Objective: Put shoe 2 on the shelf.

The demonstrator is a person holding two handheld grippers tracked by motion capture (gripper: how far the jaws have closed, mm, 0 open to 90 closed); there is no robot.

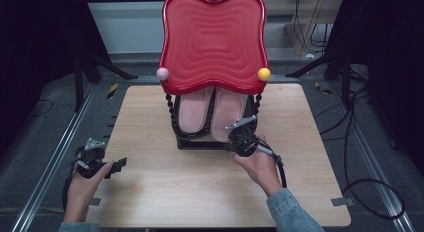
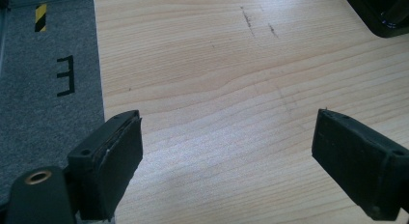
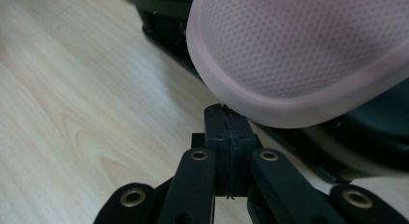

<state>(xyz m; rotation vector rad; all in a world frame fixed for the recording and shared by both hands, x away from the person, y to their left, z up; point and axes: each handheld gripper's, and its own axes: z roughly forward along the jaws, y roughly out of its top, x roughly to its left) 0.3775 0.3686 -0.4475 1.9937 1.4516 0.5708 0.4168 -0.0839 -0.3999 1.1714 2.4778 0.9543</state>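
Right gripper (image 3: 226, 119) jaws are pressed together, empty, just below the heel rim of the pink slipper (image 3: 308, 55) on the black rack (image 1: 186, 137). Left gripper (image 2: 226, 156) jaws are spread over bare tabletop (image 2: 217, 64). Risk: closed jaws may nudge the slipper off instead of gripping it.

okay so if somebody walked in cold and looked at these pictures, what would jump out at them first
Most likely the big glossy red tray, standing at the far side of the wooden table, with a pink ball and a yellow ball at its lower corners. Below it, two pink slippers lean in a black rack, and the shut right gripper sits at one slipper's edge.
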